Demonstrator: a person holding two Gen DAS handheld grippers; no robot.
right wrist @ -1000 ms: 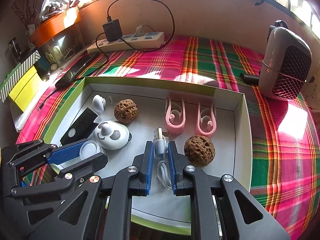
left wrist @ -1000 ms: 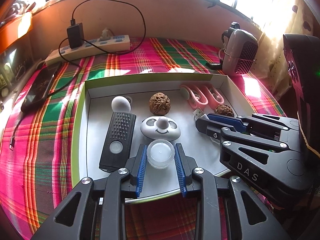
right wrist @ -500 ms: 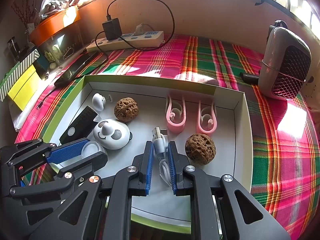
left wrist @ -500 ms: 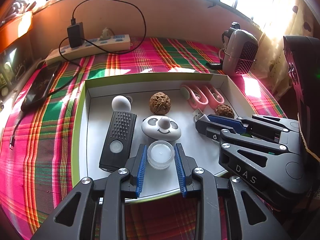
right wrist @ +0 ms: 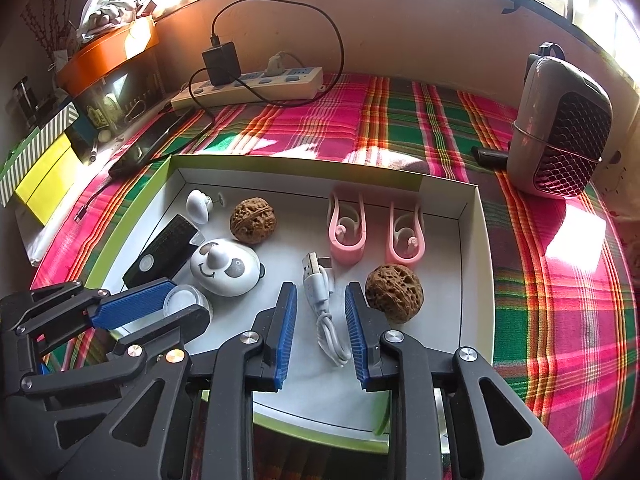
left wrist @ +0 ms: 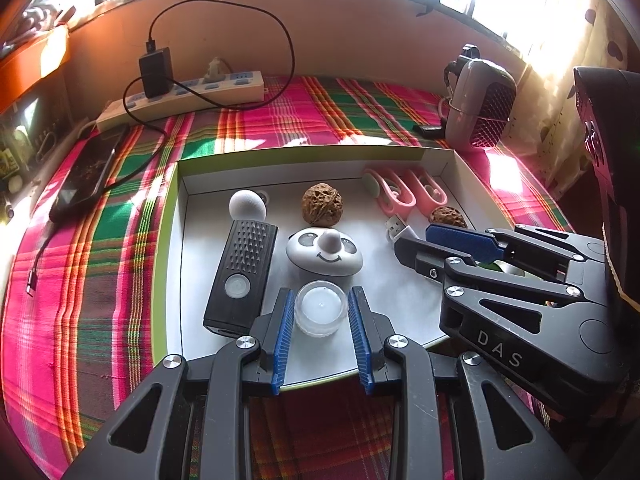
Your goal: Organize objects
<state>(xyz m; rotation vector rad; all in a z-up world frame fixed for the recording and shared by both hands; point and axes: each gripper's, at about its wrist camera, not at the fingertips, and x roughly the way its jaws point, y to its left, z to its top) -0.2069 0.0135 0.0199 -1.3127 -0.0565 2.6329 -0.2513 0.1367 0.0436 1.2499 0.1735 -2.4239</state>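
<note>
Surface cloth (right wrist: pixel 400 128): plaid, pink/green w/ orange-yellow stripes. Box (right wrist: pixel 472 248): white inside, lime-green outer rim. Two clips (right wrist: pixel 346 226): pink. Two walnuts (right wrist: pixel 253 220): brown, wrinkled. Panda-face item (right wrist: pixel 224 266): white w/ grey eye patches. Cable (right wrist: pixel 320 292): white. Ridged bar (left wrist: pixel 242 276): black. Small round pot (left wrist: pixel 320 307): translucent white, approx. Both tools: black frames, blue ribbed pads (right wrist: pixel 289 320). Power strip (right wrist: pixel 256 84): cream; charger (right wrist: pixel 221 63) black.

walnut (left wrist: pixel 322 204) behind panda (left wrist: pixel 325 251), both in tray (left wrist: pixel 400 304)
</note>
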